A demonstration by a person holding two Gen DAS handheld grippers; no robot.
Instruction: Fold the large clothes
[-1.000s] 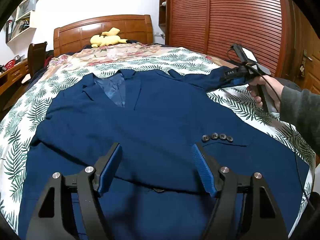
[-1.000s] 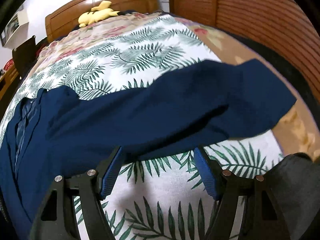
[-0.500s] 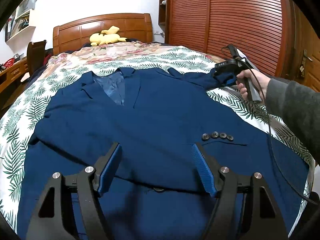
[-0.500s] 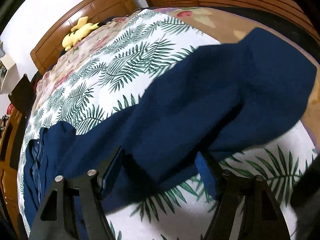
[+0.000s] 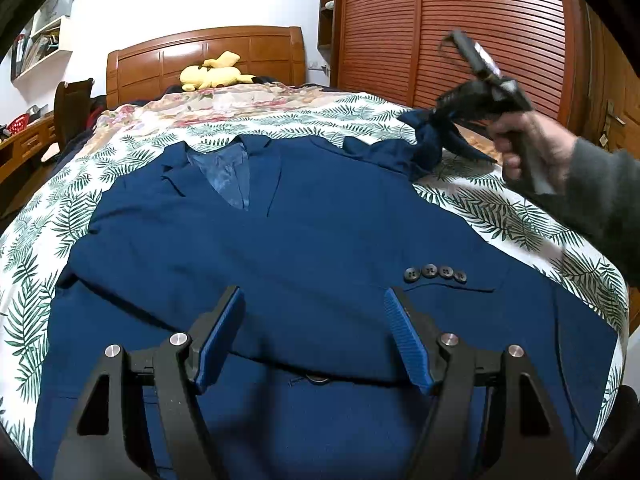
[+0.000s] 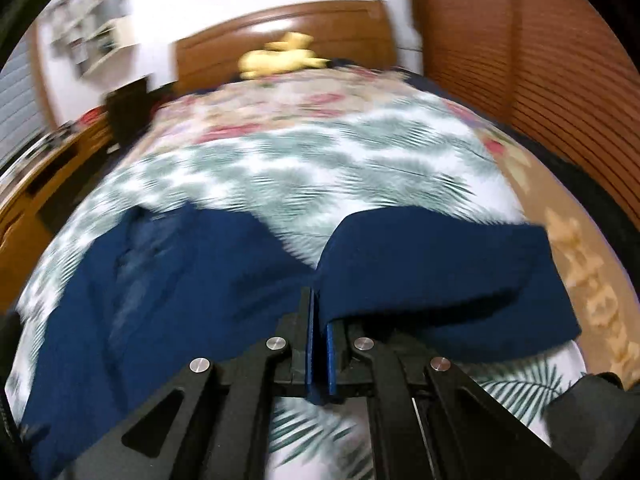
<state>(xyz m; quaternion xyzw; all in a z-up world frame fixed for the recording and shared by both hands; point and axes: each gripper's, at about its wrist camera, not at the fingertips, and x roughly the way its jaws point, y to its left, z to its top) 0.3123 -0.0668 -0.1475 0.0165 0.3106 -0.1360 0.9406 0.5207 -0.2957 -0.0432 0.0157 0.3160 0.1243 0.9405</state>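
Observation:
A navy suit jacket lies face up on the bed, collar toward the headboard, one sleeve folded across its front with cuff buttons showing. My left gripper hovers open over the jacket's lower front, nothing between its blue pads. Far right, a person's hand holds my right gripper, which is shut on the other sleeve and lifts it off the bed. In the right wrist view the right gripper pinches that sleeve between its pads, cloth draping right.
The bed has a palm-leaf cover and a wooden headboard with a yellow plush toy. A slatted wooden wardrobe stands along the right. A desk and dark chair stand at the left.
The right gripper closed on the outstretched sleeve and rose with it, bunching the cloth above the bed. The left gripper stayed still and open.

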